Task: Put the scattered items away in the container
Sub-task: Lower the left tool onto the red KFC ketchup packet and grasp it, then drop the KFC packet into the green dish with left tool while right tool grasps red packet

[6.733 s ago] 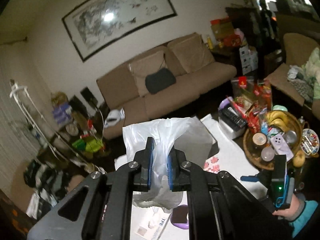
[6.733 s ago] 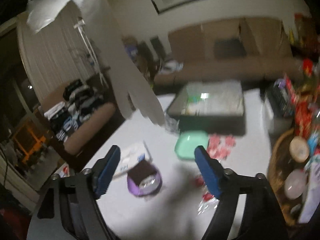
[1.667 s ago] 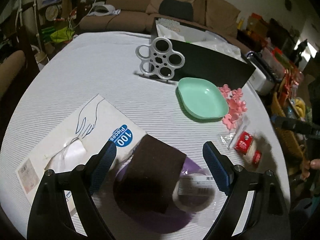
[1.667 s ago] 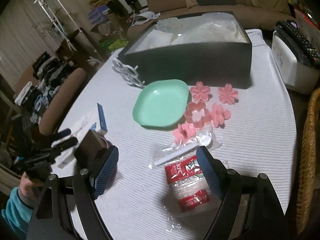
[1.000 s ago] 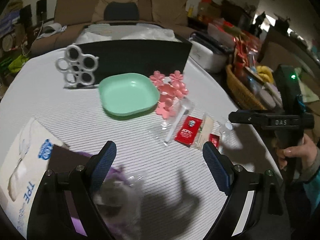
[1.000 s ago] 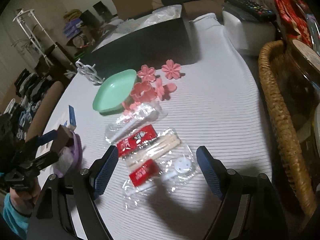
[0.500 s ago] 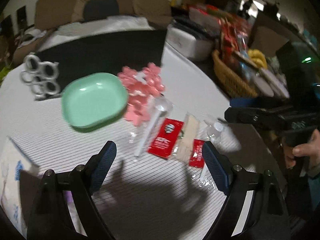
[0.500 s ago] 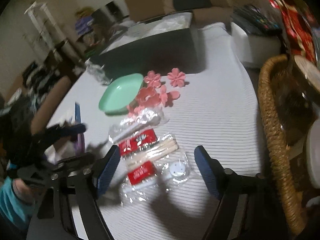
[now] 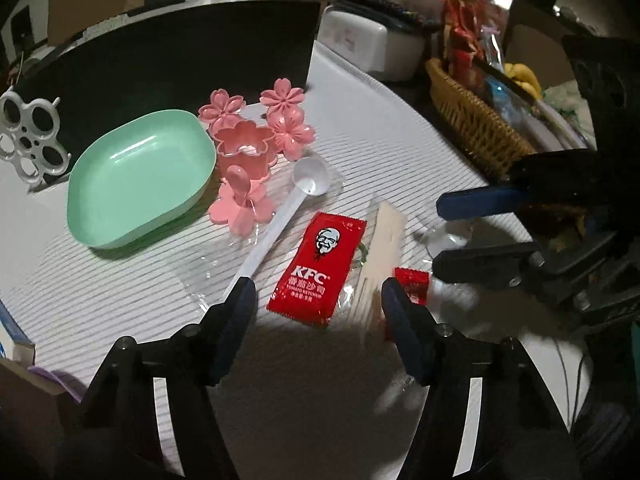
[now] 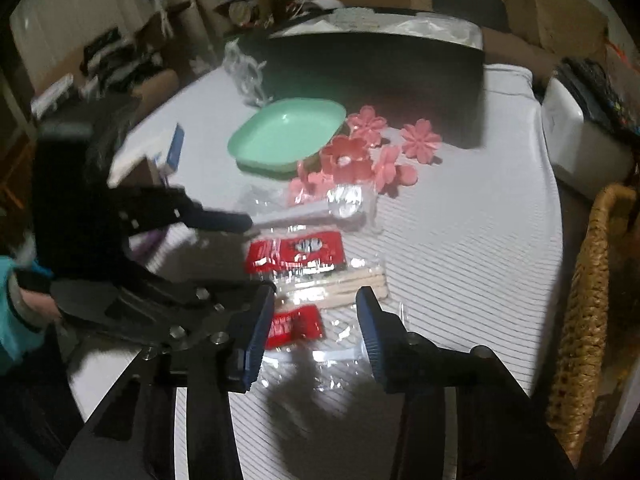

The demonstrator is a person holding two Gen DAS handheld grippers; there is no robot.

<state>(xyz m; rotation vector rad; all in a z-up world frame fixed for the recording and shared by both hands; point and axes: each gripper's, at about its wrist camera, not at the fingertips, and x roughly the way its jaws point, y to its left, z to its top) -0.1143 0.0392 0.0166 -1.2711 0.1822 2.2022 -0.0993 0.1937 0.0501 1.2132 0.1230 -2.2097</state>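
A clear wrap on the white table holds a red KFC ketchup packet (image 9: 320, 264), pale wooden sticks (image 9: 386, 236) and a small red packet (image 10: 296, 326). My left gripper (image 9: 318, 306) hovers low over the ketchup packet. Its jaws are closing, with the packet between them and untouched. My right gripper (image 10: 314, 318) comes in from the right. Its jaws are also closing, astride the small red packet and the clear wrap, and the pads are not pressing. Behind lie a wrapped plastic spoon (image 9: 280, 216), pink flower moulds (image 9: 256, 136), a green dish (image 9: 136, 176) and the black box (image 9: 180, 48).
A wicker basket (image 9: 472, 128) full of goods stands at the table's right edge. A white case (image 9: 372, 44) sits beside the black box. A white ring holder (image 9: 28, 136) leans on the box's left end. The glove box (image 10: 168, 152) lies at the left.
Both grippers have dropped closer to the packets and their jaws have narrowed. The left one has swung right, away from the purple dish, and the right one has rolled.
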